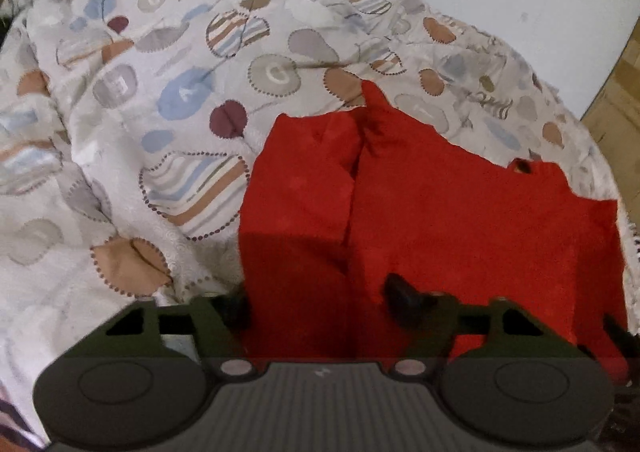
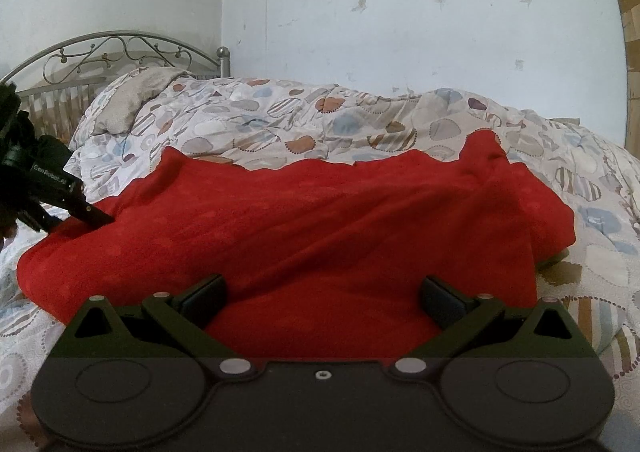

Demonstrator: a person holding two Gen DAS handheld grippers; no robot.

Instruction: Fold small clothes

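A red garment (image 1: 420, 212) lies spread on a patterned quilt (image 1: 160, 92), partly folded with a flap over its left side. My left gripper (image 1: 320, 300) is open, its fingers (image 1: 400, 292) wide apart at the garment's near edge, the cloth lying between them. In the right wrist view the red garment (image 2: 320, 220) stretches across the bed. My right gripper (image 2: 324, 296) is open, both fingers (image 2: 208, 292) resting on the garment's near edge. The left gripper also shows in that view (image 2: 84, 212), touching the garment's left end.
The quilt (image 2: 280, 116) covers the whole bed. A pillow (image 2: 128, 100) and a metal headboard (image 2: 120, 48) are at the far left. A white wall (image 2: 400, 12) runs behind the bed. A wooden floor (image 1: 616, 92) shows at the right.
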